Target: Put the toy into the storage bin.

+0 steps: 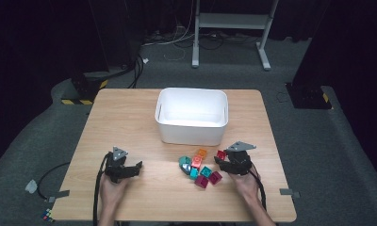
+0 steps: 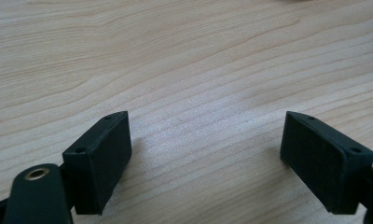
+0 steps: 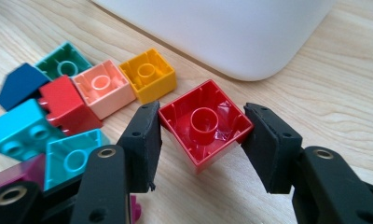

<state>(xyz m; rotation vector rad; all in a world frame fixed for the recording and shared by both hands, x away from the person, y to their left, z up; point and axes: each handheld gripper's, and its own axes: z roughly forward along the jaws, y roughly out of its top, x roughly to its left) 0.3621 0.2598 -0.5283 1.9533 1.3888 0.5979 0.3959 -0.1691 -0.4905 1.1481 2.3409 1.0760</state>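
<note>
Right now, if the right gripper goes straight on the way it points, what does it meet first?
Probably the white plastic bin: it stands just beyond the red hollow plastic brick held between the right gripper's fingers, though depth is unclear.

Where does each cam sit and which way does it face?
High view: above the person's side, looking forward and down at the table; forearms, left gripper, right gripper.
Left gripper view: on the left gripper, facing bare table; open jaws.
Right gripper view: on the right gripper, facing blocks and tub; jaws pinch the red block.
Shared: high and right gripper views show red block, tub.
</note>
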